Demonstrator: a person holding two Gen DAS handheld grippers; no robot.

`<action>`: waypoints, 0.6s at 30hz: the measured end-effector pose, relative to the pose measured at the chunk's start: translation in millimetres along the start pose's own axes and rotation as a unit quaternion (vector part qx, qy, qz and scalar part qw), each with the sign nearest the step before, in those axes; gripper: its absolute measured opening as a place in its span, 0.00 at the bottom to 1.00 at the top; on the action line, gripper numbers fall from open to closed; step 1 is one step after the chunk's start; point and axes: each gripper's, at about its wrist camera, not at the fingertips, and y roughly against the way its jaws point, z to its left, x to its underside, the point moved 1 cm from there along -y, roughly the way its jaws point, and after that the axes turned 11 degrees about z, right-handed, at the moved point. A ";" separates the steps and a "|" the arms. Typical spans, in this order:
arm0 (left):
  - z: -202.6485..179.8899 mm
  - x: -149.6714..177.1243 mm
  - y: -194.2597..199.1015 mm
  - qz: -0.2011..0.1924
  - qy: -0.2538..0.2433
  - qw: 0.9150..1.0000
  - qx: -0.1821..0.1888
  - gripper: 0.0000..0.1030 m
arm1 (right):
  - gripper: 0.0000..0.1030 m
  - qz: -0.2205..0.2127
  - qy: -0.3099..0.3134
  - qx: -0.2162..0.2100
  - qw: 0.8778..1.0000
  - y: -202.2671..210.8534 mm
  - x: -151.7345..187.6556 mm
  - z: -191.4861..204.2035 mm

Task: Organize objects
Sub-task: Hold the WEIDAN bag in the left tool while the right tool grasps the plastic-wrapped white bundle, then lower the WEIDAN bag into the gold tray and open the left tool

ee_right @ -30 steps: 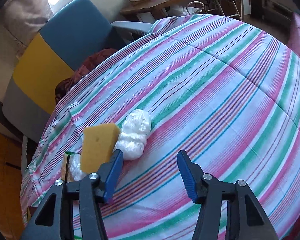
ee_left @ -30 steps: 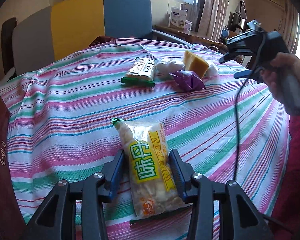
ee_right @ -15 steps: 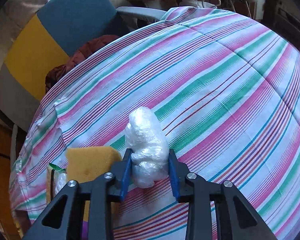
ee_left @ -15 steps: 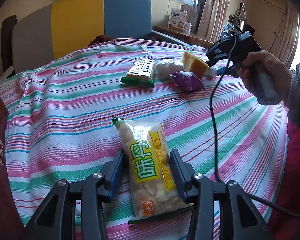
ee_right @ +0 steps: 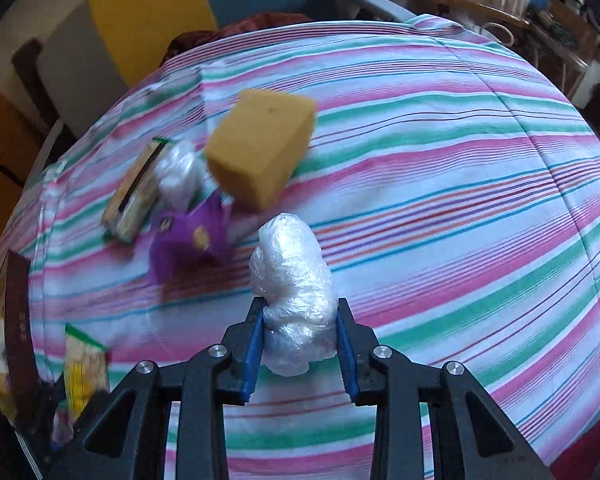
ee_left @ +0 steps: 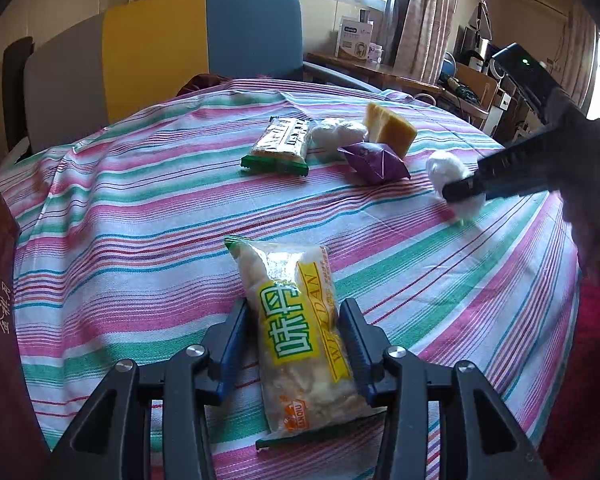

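The right tool is clenched on the white plastic-wrapped bundle, just right of the purple foil packet; the left tool straddles the yellow-labelled clear snack bag, seemingly gripping it; carry the bundle low and set it gently beside the packet.

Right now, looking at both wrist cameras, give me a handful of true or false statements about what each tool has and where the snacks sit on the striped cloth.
1. The right tool is shut on the white plastic-wrapped bundle. True.
2. The left tool holds the purple packet. False: the purple packet lies on the striped tablecloth; the yellow-labelled snack bag sits between the left tool's fingers.
3. The yellow sponge is beside the purple packet. True.
4. The green-edged snack pack sits on the chair. False: it lies on the tablecloth, by a second white bundle.
5. The tablecloth is plain white. False: it is striped pink, green and blue.
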 end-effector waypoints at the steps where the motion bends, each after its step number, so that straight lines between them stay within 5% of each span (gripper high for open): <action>1: -0.3 0.0 0.0 0.000 -0.001 1.000 -0.001 0.45 | 0.32 -0.001 0.018 0.005 1.000 -2.5 6.4 11.2; 7: -3.8 1.4 0.6 -0.001 -0.007 1.000 -0.013 0.45 | 0.32 -0.021 0.122 0.027 0.992 -11.9 22.6 60.9; 18: -4.7 2.2 1.5 -0.002 -0.009 1.000 -0.019 0.44 | 0.32 -0.028 0.138 0.042 0.989 -16.6 16.1 65.8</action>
